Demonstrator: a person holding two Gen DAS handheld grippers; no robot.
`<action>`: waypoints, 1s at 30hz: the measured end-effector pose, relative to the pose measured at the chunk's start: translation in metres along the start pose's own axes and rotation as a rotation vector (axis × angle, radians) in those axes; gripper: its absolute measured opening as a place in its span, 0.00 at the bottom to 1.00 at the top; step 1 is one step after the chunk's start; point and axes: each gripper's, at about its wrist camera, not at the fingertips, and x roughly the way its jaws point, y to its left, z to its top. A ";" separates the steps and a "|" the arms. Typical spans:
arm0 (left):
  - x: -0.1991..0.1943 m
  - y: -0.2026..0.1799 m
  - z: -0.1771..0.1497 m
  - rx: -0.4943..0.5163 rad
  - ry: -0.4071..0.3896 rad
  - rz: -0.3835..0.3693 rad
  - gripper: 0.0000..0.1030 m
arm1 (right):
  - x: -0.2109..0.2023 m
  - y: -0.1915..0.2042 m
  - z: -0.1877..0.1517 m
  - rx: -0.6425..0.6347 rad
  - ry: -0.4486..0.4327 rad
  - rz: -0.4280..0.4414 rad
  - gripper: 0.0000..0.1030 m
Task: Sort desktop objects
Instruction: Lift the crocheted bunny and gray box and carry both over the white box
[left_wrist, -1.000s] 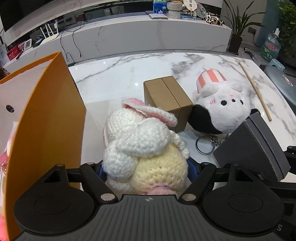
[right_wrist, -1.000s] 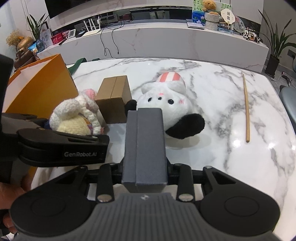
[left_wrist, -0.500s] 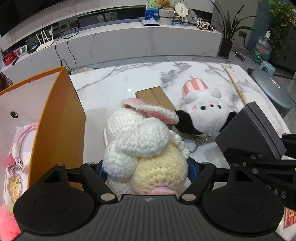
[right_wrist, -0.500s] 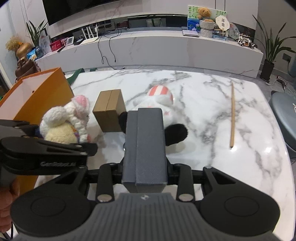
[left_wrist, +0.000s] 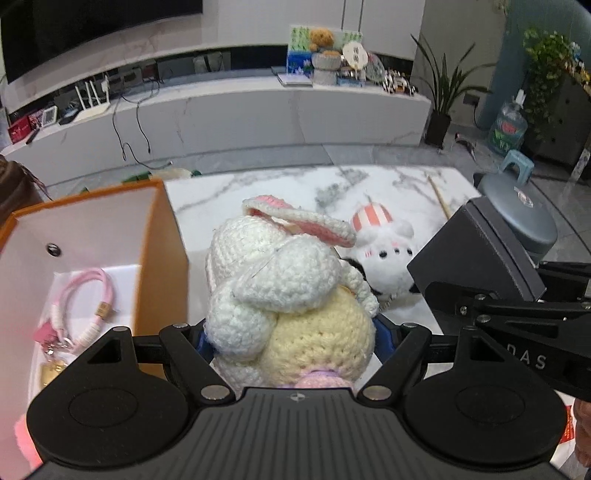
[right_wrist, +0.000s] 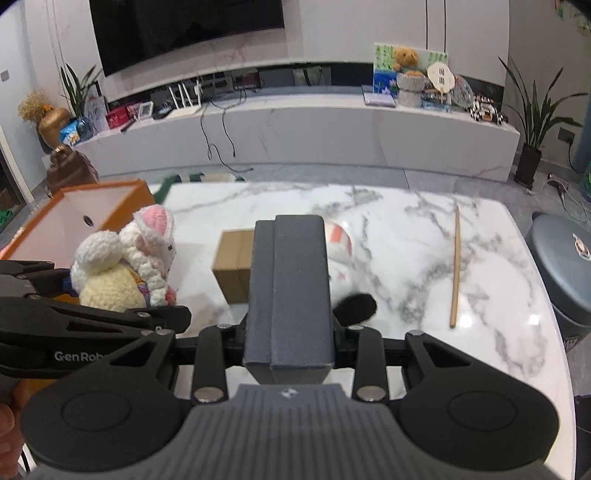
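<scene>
My left gripper (left_wrist: 291, 332) is shut on a crocheted white and yellow bunny (left_wrist: 288, 295) and holds it in the air beside the open orange box (left_wrist: 162, 251). The bunny (right_wrist: 122, 273) also shows in the right wrist view. My right gripper (right_wrist: 290, 332) is shut on a dark grey box (right_wrist: 290, 291), held above the marble table (right_wrist: 406, 229); the grey box also shows in the left wrist view (left_wrist: 476, 251). A brown cardboard box (right_wrist: 232, 266) and a white plush toy with a striped hat (left_wrist: 384, 251) lie on the table.
The orange box holds a pink cord (left_wrist: 85, 295) and a keychain. A wooden stick (right_wrist: 455, 266) lies on the table's right side. A grey stool (right_wrist: 561, 266) stands to the right of the table. A long white cabinet (right_wrist: 295, 133) runs behind.
Both grippers have risen with their loads. The left gripper now looks down into the orange box, showing the pink cord inside. The table objects appear farther away.
</scene>
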 end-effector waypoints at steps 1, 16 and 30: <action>-0.004 0.003 0.001 -0.008 -0.009 -0.001 0.88 | -0.002 0.003 0.001 -0.005 -0.007 0.001 0.35; -0.055 0.056 0.014 -0.113 -0.126 -0.014 0.88 | -0.028 0.058 0.024 -0.062 -0.128 0.038 0.35; -0.075 0.111 0.006 -0.155 -0.133 0.036 0.88 | -0.011 0.129 0.031 -0.140 -0.151 0.123 0.35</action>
